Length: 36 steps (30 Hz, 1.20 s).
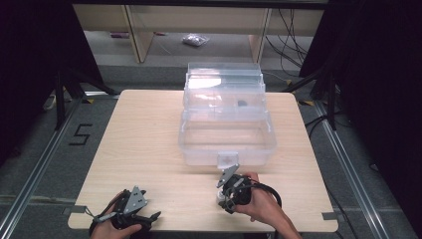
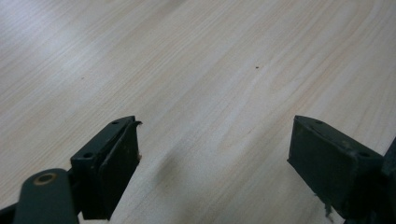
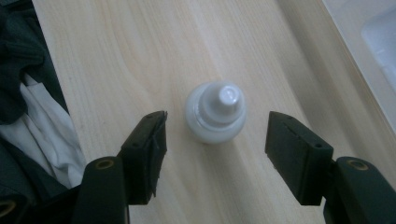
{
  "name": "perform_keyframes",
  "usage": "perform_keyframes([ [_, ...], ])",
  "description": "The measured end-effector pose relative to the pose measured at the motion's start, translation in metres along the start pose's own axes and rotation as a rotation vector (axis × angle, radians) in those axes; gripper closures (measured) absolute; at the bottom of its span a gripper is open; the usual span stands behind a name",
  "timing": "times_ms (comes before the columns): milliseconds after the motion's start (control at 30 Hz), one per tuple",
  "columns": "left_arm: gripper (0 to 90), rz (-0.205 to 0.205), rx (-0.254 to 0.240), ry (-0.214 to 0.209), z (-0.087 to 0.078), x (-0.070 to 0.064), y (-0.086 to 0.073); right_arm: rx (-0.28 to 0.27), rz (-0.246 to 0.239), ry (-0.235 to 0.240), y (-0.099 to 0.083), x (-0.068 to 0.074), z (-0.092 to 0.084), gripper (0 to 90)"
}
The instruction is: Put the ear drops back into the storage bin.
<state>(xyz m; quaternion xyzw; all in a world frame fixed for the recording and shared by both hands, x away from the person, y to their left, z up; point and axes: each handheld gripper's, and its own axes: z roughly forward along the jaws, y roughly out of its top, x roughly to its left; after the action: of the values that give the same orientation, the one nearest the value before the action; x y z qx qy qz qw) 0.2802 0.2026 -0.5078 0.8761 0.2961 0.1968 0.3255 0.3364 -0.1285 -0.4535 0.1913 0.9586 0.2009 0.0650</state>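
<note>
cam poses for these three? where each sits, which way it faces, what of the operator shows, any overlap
High view: above the person's side, facing forward and down on the table and clear box; both hands, left gripper and right gripper show.
Left gripper view: rides the left gripper, facing bare tabletop; open jaws show.
Right gripper view: rides the right gripper, facing down on a white bottle standing between open jaws.
Shared: the wooden tabletop; the box edge shows in the high and right gripper views.
</note>
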Motion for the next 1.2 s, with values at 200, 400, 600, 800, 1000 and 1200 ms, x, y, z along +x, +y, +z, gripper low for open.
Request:
perform_keyframes([
  [200,15.7,-0.015,-0.006,-0.002,-0.001,-0.001,0.000,0.013,0.005,0.012,0.004,0.001,0.004,43.2],
  [400,15.7,-0.001,-0.004,-0.001,-0.001,-0.001,0.000,0.023,0.015,0.019,0.005,0.000,0.006,46.3],
  [600,15.7,-0.003,-0.005,-0.001,-0.001,-0.001,0.000,0.027,-0.015,0.027,0.007,-0.001,0.007,48.7],
  [800,15.6,-0.014,-0.006,0.001,-0.001,-0.001,0.000,0.043,-0.014,0.029,0.012,-0.002,0.011,52.0],
  [1000,15.7,-0.017,-0.007,-0.003,-0.001,-0.001,0.000,0.058,-0.043,0.034,0.016,-0.003,0.011,59.5],
  [1200,15.7,-0.016,-0.005,0.000,-0.001,-0.001,0.000,0.084,-0.072,0.027,0.019,-0.003,0.011,60.1],
])
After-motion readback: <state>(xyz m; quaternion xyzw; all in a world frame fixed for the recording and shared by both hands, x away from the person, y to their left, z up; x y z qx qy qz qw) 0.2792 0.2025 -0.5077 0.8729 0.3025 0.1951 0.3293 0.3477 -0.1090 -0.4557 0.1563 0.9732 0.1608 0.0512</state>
